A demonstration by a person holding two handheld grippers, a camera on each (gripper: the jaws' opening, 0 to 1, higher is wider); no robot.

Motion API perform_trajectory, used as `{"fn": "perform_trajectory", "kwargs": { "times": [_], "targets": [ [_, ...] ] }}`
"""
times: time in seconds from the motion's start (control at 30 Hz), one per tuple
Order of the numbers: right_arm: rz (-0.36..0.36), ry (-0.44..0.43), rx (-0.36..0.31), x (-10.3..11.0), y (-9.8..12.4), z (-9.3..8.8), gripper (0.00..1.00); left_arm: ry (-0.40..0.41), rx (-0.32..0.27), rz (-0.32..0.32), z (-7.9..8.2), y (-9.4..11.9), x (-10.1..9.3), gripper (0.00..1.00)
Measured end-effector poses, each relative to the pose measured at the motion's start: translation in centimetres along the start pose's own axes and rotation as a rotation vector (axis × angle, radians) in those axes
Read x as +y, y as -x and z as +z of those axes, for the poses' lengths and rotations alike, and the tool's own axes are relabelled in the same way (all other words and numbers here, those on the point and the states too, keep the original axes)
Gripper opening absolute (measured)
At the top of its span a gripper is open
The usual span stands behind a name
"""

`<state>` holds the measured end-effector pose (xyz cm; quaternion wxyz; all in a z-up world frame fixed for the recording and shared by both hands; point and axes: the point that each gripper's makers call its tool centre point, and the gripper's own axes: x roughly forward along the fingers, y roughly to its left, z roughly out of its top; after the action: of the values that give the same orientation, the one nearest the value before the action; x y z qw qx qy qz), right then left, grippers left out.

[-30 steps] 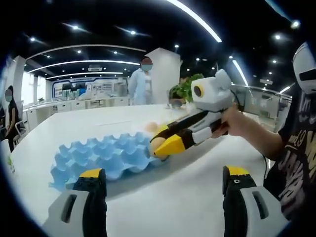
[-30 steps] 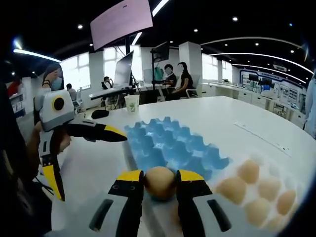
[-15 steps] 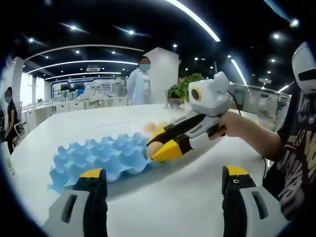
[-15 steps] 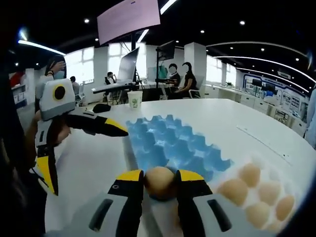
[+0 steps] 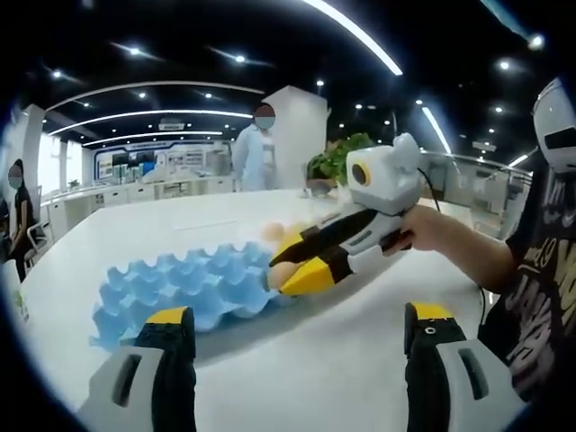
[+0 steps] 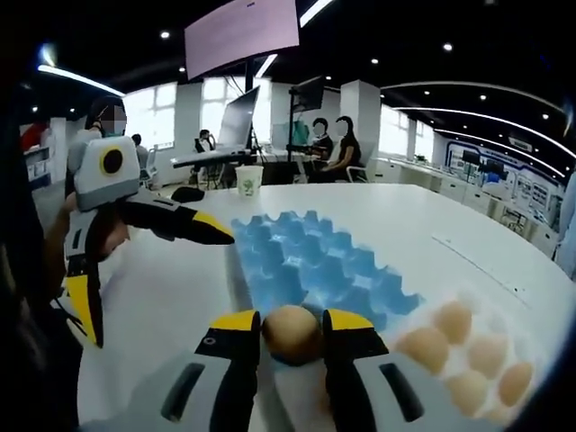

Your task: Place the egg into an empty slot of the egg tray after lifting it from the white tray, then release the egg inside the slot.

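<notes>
A brown egg (image 6: 292, 331) sits between the yellow-tipped jaws of my right gripper (image 6: 292, 322), which is shut on it just above the near edge of the blue egg tray (image 6: 310, 261). Every tray slot I can see is bare. The white tray (image 6: 477, 297) to the right holds several more eggs. In the left gripper view the right gripper (image 5: 281, 272) comes in from the right, carrying the egg (image 5: 274, 274) at the blue tray's (image 5: 171, 288) right end. My left gripper (image 5: 297, 315) is open with nothing between its jaws, held back over the white table.
The holder's forearm (image 5: 459, 247) reaches in from the right. A paper cup (image 6: 249, 180) and a dark object (image 6: 186, 193) stand at the table's far side. People sit and stand in the background, and a plant (image 5: 342, 157) is beyond the table.
The right gripper has edged slightly further over the blue tray's end with the egg still in it. The left gripper has stayed where it was.
</notes>
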<state>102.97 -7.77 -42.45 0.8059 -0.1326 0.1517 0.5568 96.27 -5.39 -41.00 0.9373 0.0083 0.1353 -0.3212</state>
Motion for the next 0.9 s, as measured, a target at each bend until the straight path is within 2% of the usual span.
{"fn": "perform_trajectory", "kwargs": {
  "times": [0.1,0.2,0.33,0.9],
  "targets": [
    [-0.006,-0.013,-0.024,-0.4,0.4,0.5,0.30,-0.004,0.004,-0.004,0.0,-0.1,-0.1,0.98],
    [-0.011,-0.032,-0.040,-0.7,0.9,0.9,0.35,-0.005,0.005,-0.010,0.0,-0.2,-0.3,0.98],
    [-0.011,-0.041,-0.062,-1.1,1.8,1.3,0.35,-0.009,0.007,-0.017,0.1,-0.4,-0.6,0.97],
    [-0.075,-0.060,-0.089,-3.3,5.3,1.0,0.35,-0.019,0.021,-0.030,0.3,-0.8,-1.2,0.97]
  ]
}}
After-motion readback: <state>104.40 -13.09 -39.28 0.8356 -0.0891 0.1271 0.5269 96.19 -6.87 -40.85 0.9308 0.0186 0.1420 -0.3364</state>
